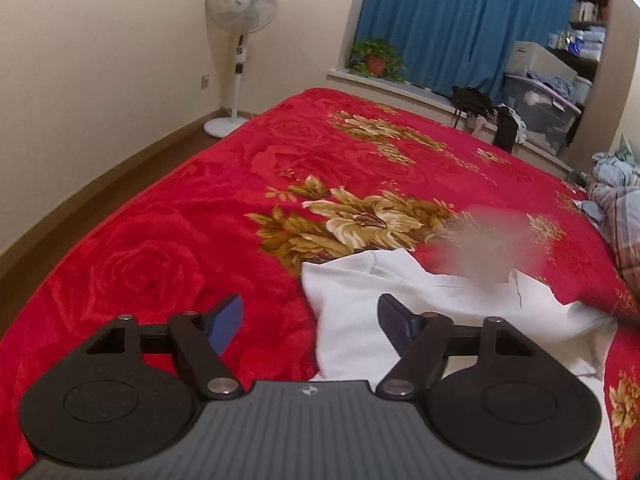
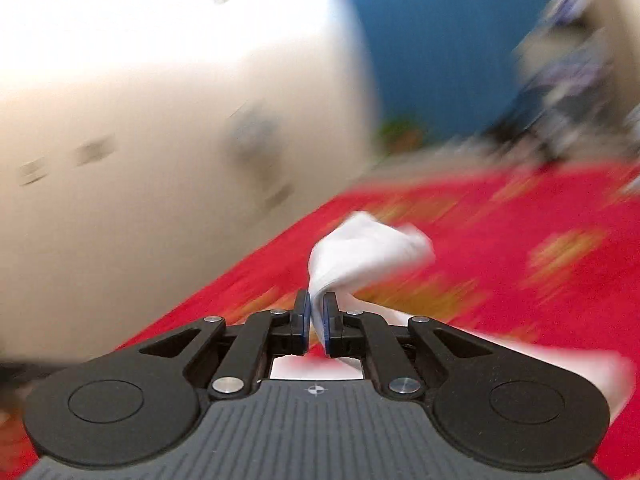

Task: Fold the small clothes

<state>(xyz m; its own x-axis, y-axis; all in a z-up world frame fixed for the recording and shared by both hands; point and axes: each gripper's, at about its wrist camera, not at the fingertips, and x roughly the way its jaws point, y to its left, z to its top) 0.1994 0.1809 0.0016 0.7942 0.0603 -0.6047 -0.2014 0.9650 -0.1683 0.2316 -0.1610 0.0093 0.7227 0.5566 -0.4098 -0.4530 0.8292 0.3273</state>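
Note:
A small white garment (image 1: 400,300) lies crumpled on the red floral blanket (image 1: 200,208) of a bed. My left gripper (image 1: 312,320) is open and hovers just above the garment's left edge, its right finger over the cloth. My right gripper (image 2: 317,320) is shut on a bunched fold of the white garment (image 2: 368,248) and holds it lifted off the blanket (image 2: 500,272). The right wrist view is heavily motion-blurred. A blurred patch (image 1: 480,236) hides the spot beyond the garment.
A pile of blue and plaid clothes (image 1: 616,200) lies at the bed's right edge. A standing fan (image 1: 240,40) stands by the wall at the far left. A potted plant (image 1: 376,58), blue curtain (image 1: 460,28) and storage bins (image 1: 540,100) lie beyond the bed.

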